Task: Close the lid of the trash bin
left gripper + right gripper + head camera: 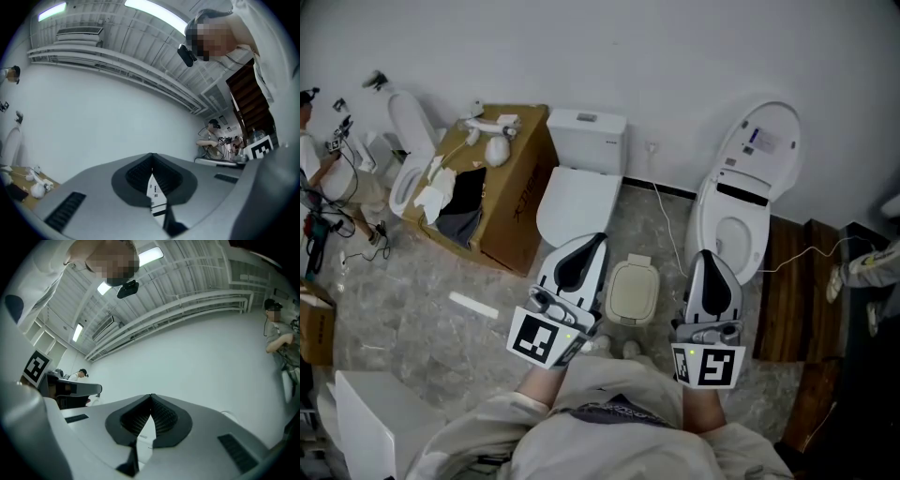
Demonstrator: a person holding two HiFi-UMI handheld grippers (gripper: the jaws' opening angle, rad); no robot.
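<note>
A small cream trash bin stands on the marble floor between my two grippers, its lid lying flat on top. My left gripper is just left of the bin and my right gripper just right of it, both held above the floor and pointing away from me. In the left gripper view the left gripper is shut with its dark pads together and nothing between them, facing a white wall. The right gripper is shut the same way, also empty. Neither touches the bin.
A white toilet with a closed seat stands behind the bin, and one with a raised lid at the right. A cardboard box with white parts sits at the left. Dark wooden planks lie right; a white box is near left.
</note>
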